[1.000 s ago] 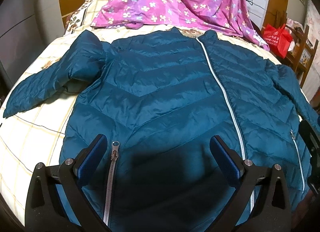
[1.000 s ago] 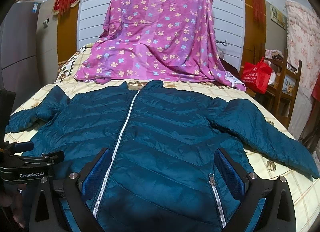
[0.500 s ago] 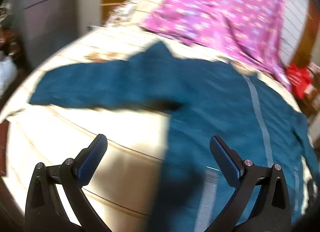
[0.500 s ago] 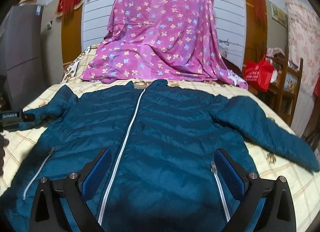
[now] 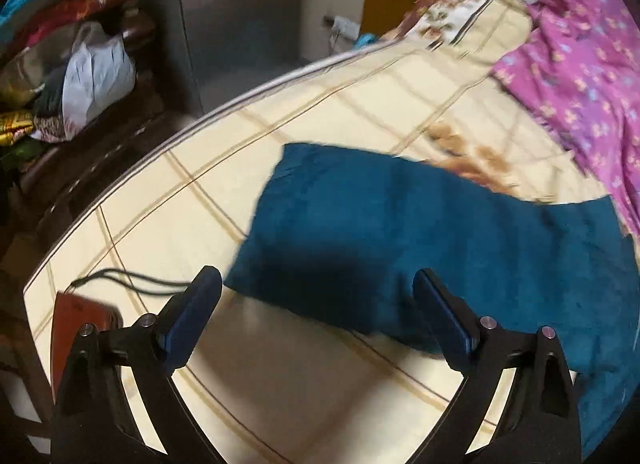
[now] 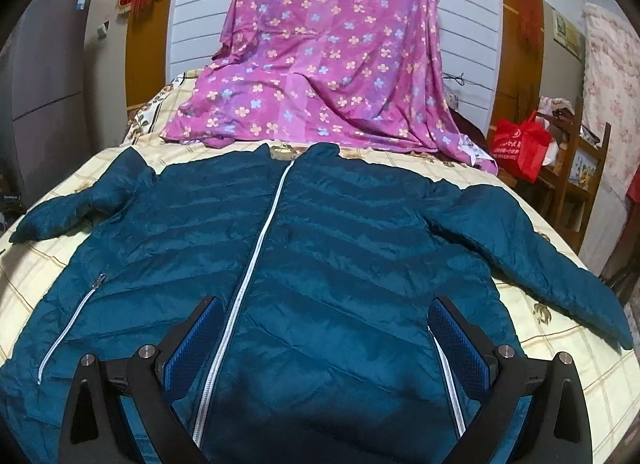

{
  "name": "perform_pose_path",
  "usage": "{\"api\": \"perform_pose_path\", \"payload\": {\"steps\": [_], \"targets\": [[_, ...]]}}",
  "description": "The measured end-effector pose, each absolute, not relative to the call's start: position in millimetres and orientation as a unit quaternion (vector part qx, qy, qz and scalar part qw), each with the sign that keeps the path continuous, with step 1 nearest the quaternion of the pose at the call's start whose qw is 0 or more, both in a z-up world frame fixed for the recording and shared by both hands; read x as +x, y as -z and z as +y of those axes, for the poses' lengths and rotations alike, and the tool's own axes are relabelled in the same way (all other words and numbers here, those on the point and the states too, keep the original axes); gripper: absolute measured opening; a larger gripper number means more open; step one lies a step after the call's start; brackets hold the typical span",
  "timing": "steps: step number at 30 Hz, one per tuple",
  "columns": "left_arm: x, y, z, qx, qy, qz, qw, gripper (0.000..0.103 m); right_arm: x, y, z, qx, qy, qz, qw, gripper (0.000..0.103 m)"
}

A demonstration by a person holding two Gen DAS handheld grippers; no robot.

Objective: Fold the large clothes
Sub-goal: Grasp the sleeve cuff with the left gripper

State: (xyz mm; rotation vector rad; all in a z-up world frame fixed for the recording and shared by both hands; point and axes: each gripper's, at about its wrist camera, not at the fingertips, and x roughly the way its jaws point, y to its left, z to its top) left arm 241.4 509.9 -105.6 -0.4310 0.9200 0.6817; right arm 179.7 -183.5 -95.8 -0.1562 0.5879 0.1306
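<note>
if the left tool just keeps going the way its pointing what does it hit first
Probably the cuff end of the teal jacket's sleeve, which lies flat on the checked bedsheet just ahead of the left tool. Its jaws are closing with nothing between them. Motion blur leaves depth unclear.

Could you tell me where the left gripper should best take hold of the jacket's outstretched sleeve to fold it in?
Probably at the cuff end of the sleeve, coming from above at the bed's outer edge. The sleeve lies flat and free on the bedsheet, with its end nearest that edge. The left gripper is closing above it with nothing between its fingers.
</note>
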Motion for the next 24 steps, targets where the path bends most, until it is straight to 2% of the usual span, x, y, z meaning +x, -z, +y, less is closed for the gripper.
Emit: {"api": "perform_pose_path", "payload": {"steps": [1,2,6,15,16,17,18,19,20,24], "targets": [[242.5,110.0,513.7,-0.199,-0.316,0.440,0.817,0.085,181.0,96.0,-182.7,-0.079,-0.063,0.289,0.952,0.102],[244.8,118.0,518.8,-0.197,-0.308,0.453,0.813,0.085,182.5,96.5,-181.9,-0.082,-0.063,0.290,0.951,0.102],[249.7,137.3,520.8,-0.202,-0.290,0.471,0.808,0.085,185.7,97.8,-179.8,-0.087,-0.062,0.295,0.950,0.102],[256.3,143.1,523.5,-0.181,-0.286,0.455,0.824,0.088,190.1,99.8,-178.4,-0.086,-0.060,0.302,0.947,0.102],[255.3,143.2,522.1,-0.177,-0.286,0.450,0.827,0.083,190.5,99.6,-177.9,-0.085,-0.061,0.303,0.947,0.102],[255.4,142.2,521.6,-0.176,-0.285,0.441,0.832,0.064,190.6,99.7,-177.9,-0.085,-0.061,0.303,0.947,0.102],[253.7,140.3,521.3,-0.180,-0.282,0.432,0.838,0.049,191.5,100.2,-177.9,-0.083,-0.061,0.305,0.947,0.102],[252.7,138.9,522.2,-0.192,-0.273,0.426,0.841,0.022,192.4,100.7,-177.6,-0.082,-0.060,0.306,0.947,0.102],[251.2,138.2,525.1,-0.227,-0.247,0.422,0.842,0.014,193.2,101.0,-177.8,-0.083,-0.060,0.311,0.945,0.102],[250.1,123.0,509.3,-0.200,-0.224,0.404,0.864,0.011,193.5,101.0,-180.3,-0.076,-0.058,0.311,0.945,0.102]]}}
